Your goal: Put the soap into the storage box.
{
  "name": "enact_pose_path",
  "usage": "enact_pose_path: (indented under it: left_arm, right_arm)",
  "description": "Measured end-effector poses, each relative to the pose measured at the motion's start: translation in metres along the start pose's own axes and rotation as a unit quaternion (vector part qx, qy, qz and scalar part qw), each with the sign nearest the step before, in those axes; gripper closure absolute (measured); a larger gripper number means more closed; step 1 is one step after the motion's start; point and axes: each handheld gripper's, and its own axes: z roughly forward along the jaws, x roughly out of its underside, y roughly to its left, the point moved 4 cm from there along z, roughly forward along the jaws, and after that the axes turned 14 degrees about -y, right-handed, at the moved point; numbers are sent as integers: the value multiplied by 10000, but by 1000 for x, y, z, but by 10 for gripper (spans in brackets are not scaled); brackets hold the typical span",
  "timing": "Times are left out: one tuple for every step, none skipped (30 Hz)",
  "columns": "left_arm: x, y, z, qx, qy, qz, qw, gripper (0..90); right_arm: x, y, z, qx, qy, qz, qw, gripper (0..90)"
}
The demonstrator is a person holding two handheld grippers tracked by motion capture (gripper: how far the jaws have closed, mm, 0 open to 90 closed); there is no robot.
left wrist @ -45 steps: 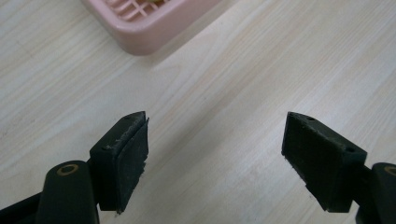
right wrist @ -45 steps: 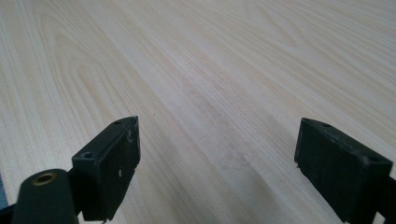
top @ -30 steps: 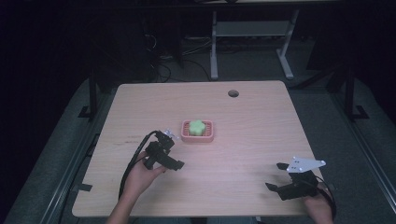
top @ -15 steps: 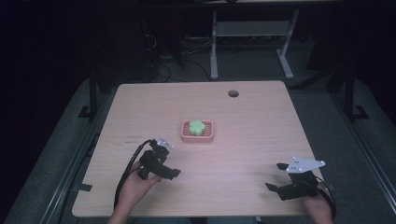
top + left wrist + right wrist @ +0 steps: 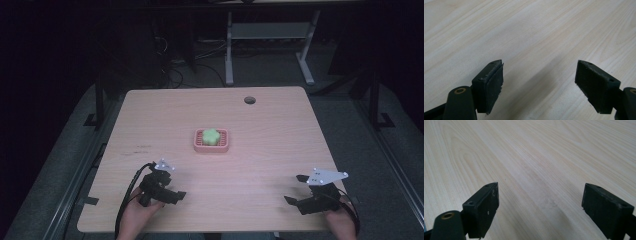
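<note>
A pink tray [image 5: 212, 147] sits near the middle of the tabletop [image 5: 280, 135], its long axis running left to right, parallel to the near edge. Inside it lies one green flower-shaped piece [image 5: 211, 136], flat and roughly centred; no distinct pointing direction can be made out.

The left hand-held gripper [image 5: 167, 187] rests at the near left of the tabletop, well apart from the tray, jaws spread with nothing between them. The right hand-held gripper [image 5: 296, 189] sits at the near right, jaws likewise spread and empty, over bare wood.
</note>
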Motion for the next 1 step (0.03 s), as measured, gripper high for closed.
enact_pose_path:
  left_arm:
    - [1,0,1,-68,-53,31,10000,228]
  right_arm:
    - [0,0,0,3,-17,-8,10000,138]
